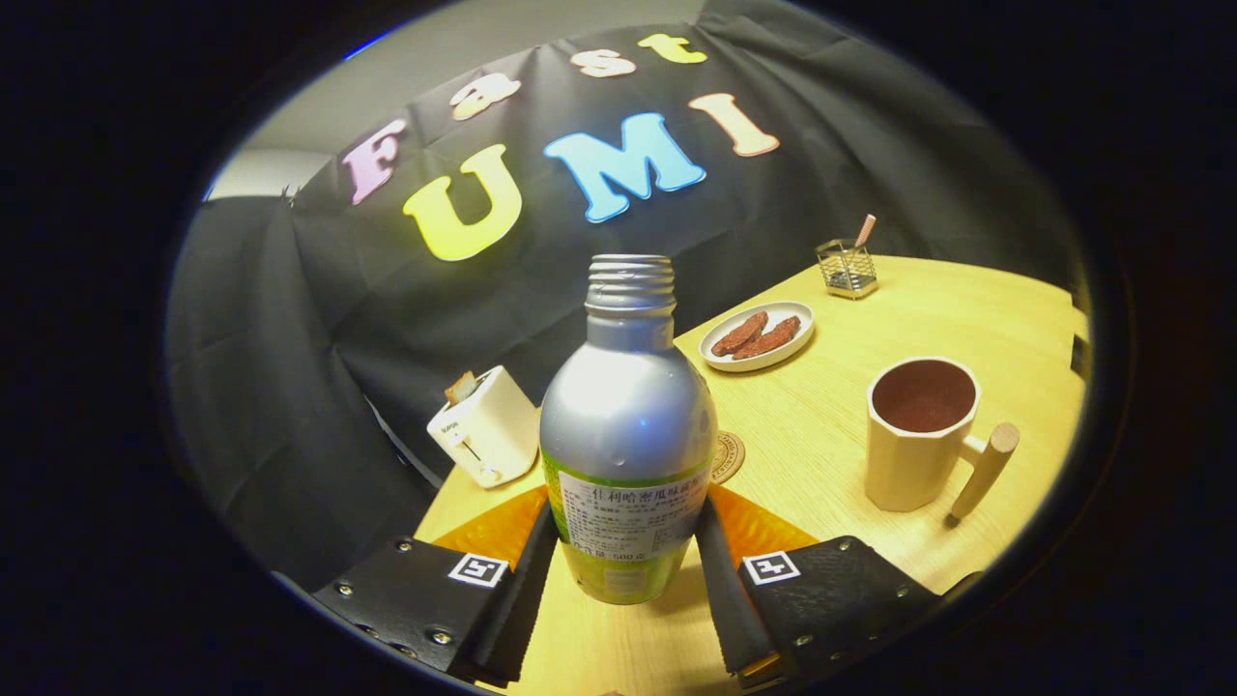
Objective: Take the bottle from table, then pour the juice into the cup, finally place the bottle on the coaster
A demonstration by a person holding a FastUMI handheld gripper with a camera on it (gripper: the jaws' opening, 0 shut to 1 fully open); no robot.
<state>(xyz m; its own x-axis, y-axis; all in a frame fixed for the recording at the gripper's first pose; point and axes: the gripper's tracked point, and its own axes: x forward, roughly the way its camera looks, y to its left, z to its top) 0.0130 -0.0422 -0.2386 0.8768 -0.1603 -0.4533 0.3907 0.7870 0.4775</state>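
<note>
The silver bottle [628, 425] is stood upright on the wooden table [870, 435], and it is held between the two fingers of the gripper [628, 551]. The bottle is pinched low down, with one finger pressed on each side of it. No cap is seen on the bottle's threaded top. The round coaster [727, 456] is laid just behind the bottle and is partly hidden by it. The cream cup [918, 435] with a wooden handle is set to the right of the bottle, well apart from it. A plate [757, 336] with brown snacks is placed further back behind the bottle. A small white toaster [486, 425] is seen just left of the bottle.
</note>
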